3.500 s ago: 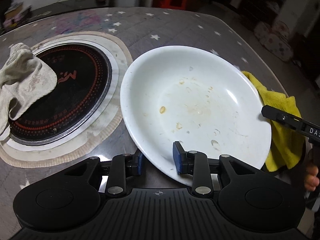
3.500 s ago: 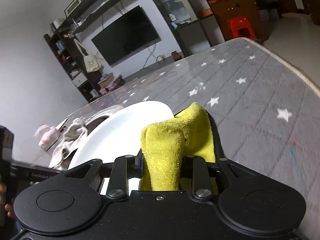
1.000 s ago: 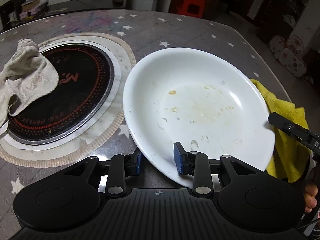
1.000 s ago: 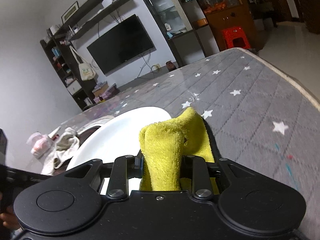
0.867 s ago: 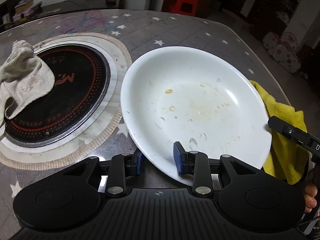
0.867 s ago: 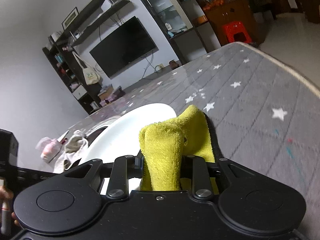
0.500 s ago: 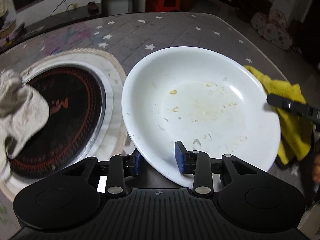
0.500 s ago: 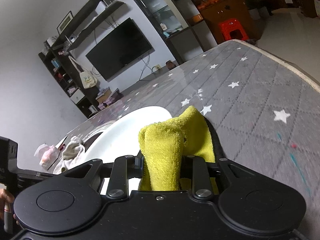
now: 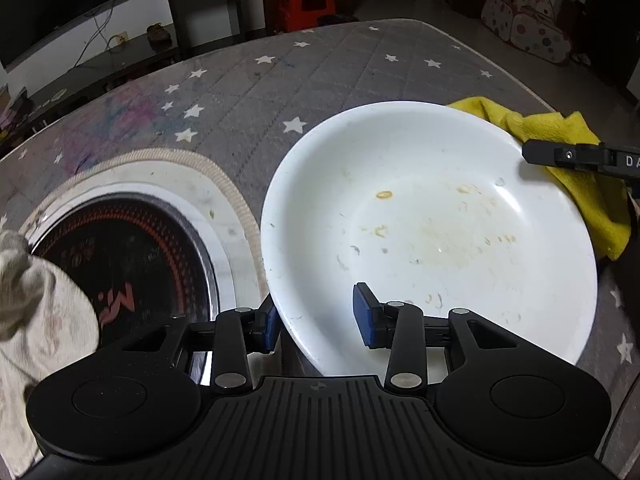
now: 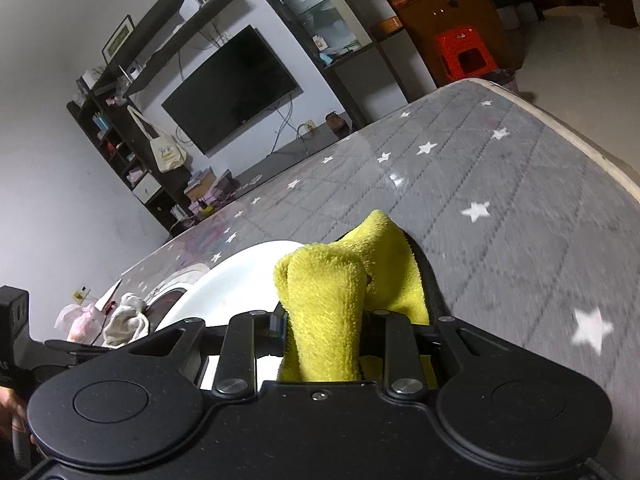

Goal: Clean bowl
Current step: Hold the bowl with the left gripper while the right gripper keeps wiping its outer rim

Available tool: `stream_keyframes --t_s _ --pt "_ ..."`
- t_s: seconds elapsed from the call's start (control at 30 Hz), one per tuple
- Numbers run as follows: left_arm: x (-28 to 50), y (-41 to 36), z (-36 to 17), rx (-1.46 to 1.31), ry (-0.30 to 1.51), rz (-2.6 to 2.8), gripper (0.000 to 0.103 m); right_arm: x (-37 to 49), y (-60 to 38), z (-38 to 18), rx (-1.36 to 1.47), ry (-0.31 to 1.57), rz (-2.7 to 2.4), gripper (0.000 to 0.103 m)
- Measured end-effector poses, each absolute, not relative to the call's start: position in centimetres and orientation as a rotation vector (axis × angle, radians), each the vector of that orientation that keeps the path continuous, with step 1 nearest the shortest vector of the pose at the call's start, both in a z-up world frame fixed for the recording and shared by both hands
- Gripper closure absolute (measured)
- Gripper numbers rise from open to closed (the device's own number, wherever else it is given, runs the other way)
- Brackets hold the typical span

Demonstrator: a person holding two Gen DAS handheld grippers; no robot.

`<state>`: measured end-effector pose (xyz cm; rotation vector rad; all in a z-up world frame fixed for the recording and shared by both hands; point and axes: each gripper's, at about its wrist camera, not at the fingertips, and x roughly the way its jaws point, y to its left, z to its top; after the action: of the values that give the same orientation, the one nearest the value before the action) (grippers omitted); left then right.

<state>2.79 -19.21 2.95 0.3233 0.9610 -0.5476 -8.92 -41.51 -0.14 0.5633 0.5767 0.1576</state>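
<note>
The near rim of a wide, shallow white bowl [image 9: 432, 232] is straddled by the left claw [image 9: 316, 322]: one blue-padded finger [image 9: 365, 314] is seen inside the bowl and the other under its outer wall, with the rim pinched between them. The bowl is glossy and smooth, and yellowish-brown dried smears and small crumbs are scattered over its floor. It is carried by a bench [image 9: 320, 80] covered in grey quilted fabric printed with white stars, under a clear shiny layer.

To the left of the left claw a round black induction hob [image 9: 120, 264] with red dotted rings is set into the bench, framed by a pale ring and a beige woven border. A crumpled off-white rag [image 9: 36, 312] is draped over the hob's near left edge. Beyond the bowl's far right rim a yellow terry cloth [image 9: 580, 176] is bunched, and the tip of the right claw is seen across it, so part of the cloth is hidden.

In the right wrist view the right claw [image 10: 324, 330] is closed tightly on a thick fold of the fluffy yellow cloth [image 10: 324, 300], which fills the gap between the fingers and blocks most of the bowl [image 10: 232, 284] ahead and to the left. Past the bench a wall-mounted television [image 10: 232, 88], dark shelving and a red plastic stool [image 10: 466, 54] are visible.
</note>
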Motion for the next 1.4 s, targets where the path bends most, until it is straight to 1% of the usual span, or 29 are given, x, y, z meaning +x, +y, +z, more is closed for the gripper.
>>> stream_keyframes --t_s 0.23,0.37,0.53,0.6,0.73,0.8,1.1,1.27,1.4 --pt "2.9 -19.4 2.9 0.291 0.961 -0.507 0.063 -6.6 -40.8 0.3 0.483 0.591 0.139 0.075" --pt "1.6 -19.4 3.0 0.258 0.967 -0.468 0.061 -6.7 -39.8 0.3 0.416 0.592 0.123 0.075" --pt "0.3 -19.2 2.9 0.179 0.983 -0.425 0.061 -7.7 -39.9 0.2 0.424 0.584 0.119 0.075" --pt "-0.2 -19.1 2.9 0.145 0.989 -0.408 0.064 -7.9 -39.9 0.3 0.428 0.583 0.118 0.075" --pt "-0.8 -18.9 2.8 0.103 0.992 -0.391 0.066 -8.5 -40.1 0.4 0.441 0.582 0.123 0.075" --pt "-0.9 -18.7 2.9 0.115 0.992 -0.414 0.067 -9.0 -40.2 0.5 0.447 0.584 0.129 0.075" --pt "-2.0 -18.0 3.1 0.181 0.987 -0.524 0.067 -12.2 -40.5 0.5 0.482 0.567 0.137 0.075" --pt "-3.2 -17.5 3.0 0.236 0.987 -0.590 0.065 -15.1 -40.4 0.6 0.490 0.560 0.139 0.075" --pt "-4.4 -17.1 3.1 0.309 0.970 -0.649 0.064 -19.1 -39.9 0.3 0.521 0.548 0.151 0.075"
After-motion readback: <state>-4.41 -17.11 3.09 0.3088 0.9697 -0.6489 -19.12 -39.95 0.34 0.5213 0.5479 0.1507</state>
